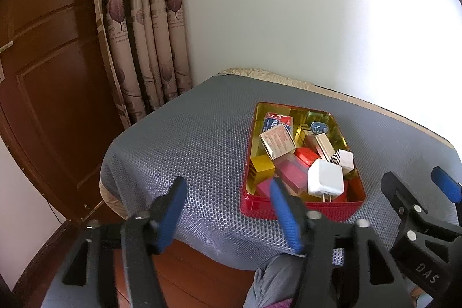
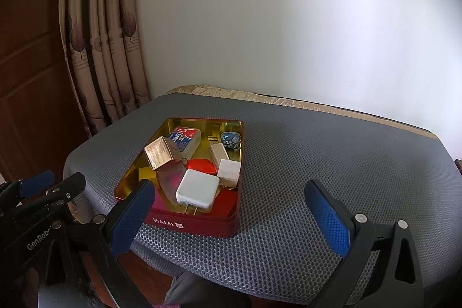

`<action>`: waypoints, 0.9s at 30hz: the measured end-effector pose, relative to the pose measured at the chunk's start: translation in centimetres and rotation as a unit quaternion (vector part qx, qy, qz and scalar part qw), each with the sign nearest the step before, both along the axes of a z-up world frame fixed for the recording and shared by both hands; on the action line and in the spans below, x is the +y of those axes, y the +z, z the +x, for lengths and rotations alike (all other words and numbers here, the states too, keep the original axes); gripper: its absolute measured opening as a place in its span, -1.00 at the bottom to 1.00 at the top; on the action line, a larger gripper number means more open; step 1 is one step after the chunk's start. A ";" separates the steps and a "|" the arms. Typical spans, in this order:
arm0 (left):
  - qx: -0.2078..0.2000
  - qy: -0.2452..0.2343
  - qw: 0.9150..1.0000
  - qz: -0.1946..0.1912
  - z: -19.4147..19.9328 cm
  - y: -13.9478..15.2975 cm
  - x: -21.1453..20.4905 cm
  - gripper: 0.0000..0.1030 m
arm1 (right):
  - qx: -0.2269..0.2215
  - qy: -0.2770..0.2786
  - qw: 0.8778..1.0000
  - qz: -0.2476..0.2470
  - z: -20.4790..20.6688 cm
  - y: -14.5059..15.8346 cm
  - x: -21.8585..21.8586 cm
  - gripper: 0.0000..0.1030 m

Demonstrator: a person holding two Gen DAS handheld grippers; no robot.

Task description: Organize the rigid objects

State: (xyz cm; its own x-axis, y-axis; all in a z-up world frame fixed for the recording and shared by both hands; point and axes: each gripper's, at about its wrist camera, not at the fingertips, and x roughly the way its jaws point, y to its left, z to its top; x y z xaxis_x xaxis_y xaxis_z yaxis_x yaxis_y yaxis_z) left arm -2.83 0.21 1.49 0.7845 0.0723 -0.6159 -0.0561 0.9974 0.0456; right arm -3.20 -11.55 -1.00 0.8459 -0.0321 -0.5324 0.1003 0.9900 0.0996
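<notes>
Tin (image 2: 202, 224), red outside, gold inside, lettered "BAMI" on its near wall, open-topped, standing on a grey mesh mat (image 2: 317, 163) spread over a table edged in beige cloth (image 2: 231, 91). Contents, loosely heaped: white charger (image 2: 197, 189) with prongs toward the near wall; white box (image 2: 229, 171) just beyond it; cream stick (image 2: 218, 153) leaning behind that; small blue patterned case (image 2: 230, 139) at the far right corner; blue-and-red pack (image 2: 184, 138) at the far left; tan carton (image 2: 158, 153) tilted against that pack; red rounded piece (image 2: 202, 165) in the middle; clear case with pink inside (image 2: 170, 181); yellow block (image 1: 261, 171) at the left side. Left gripper (image 1: 228, 205): fingers apart, nothing between them, held before the tin's near left corner, above the mat's edge. Right gripper (image 2: 231, 217): fingers wide apart, nothing between them, held before the tin's near wall, its left finger overlapping the tin's near left corner in view. Surroundings: patterned curtain (image 1: 144, 33), wooden door (image 1: 52, 77), white wall (image 1: 317, 5). A person's grey-clad knee (image 1: 277, 273) shows below the table.
</notes>
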 end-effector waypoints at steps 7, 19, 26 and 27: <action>-0.014 -0.005 1.000 0.010 -0.4 0.4 -0.4 0.43 | 0.000 0.001 1.000 -0.001 0.0 -0.1 -0.1 0.99; -0.014 -0.008 1.000 0.013 -0.5 0.5 -0.5 0.44 | 0.002 0.002 1.000 -0.001 -0.2 -0.1 -0.1 0.99; -0.007 -0.011 1.000 0.015 -0.3 0.3 -0.6 0.44 | 0.003 0.003 1.000 -0.002 -0.2 -0.1 -0.1 0.99; -0.006 -0.012 1.000 0.015 -0.3 0.3 -0.5 0.44 | 0.003 0.003 1.000 -0.002 -0.2 -0.1 -0.1 0.99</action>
State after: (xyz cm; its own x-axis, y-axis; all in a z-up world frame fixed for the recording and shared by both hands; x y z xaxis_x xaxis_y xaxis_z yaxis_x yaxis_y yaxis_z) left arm -3.14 -0.32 1.76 0.7939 0.0714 -0.6038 -0.0329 0.9967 0.0745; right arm -3.40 -11.68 -1.09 0.8424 -0.0288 -0.5381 0.0949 0.9909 0.0956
